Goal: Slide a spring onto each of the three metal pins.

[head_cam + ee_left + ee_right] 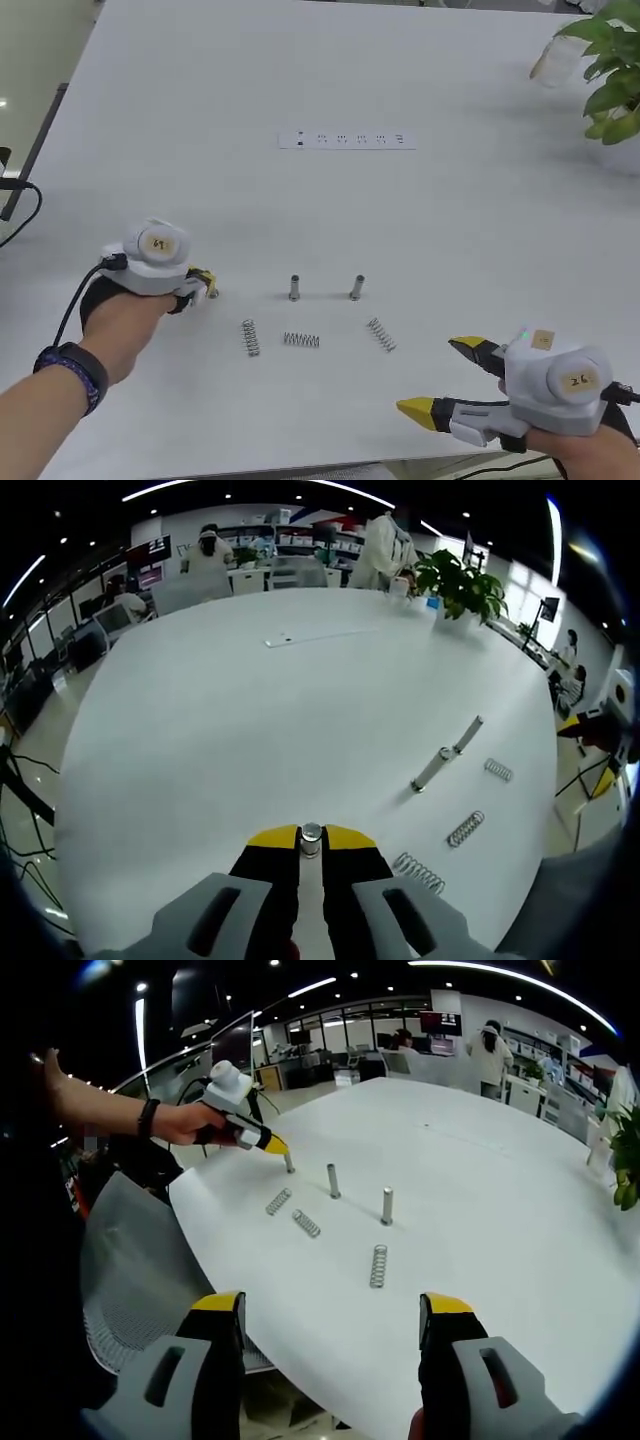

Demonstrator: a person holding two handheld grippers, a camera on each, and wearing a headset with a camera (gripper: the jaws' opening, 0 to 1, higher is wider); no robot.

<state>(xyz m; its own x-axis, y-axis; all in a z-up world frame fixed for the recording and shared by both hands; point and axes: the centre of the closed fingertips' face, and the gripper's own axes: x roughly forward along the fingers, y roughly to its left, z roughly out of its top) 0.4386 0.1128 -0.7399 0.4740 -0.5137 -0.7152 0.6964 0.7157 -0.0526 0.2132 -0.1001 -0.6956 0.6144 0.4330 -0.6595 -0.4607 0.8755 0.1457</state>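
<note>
The right gripper [332, 1305] is holding its yellow-tipped jaws wide apart with nothing between them, at the near edge of a white table [480, 1200]. Three springs are lying flat on the table: the first spring [278, 1201], the second spring [306, 1223] and the third spring [379, 1265]. Behind them the first pin [290, 1164], second pin [333, 1180] and third pin [386, 1205] are standing upright in a row. A hand [185, 1120] is bringing in the left gripper [275, 1146], whose yellow tip is touching the first pin. A mesh chair [130, 1280] is sitting beside the table.
</note>
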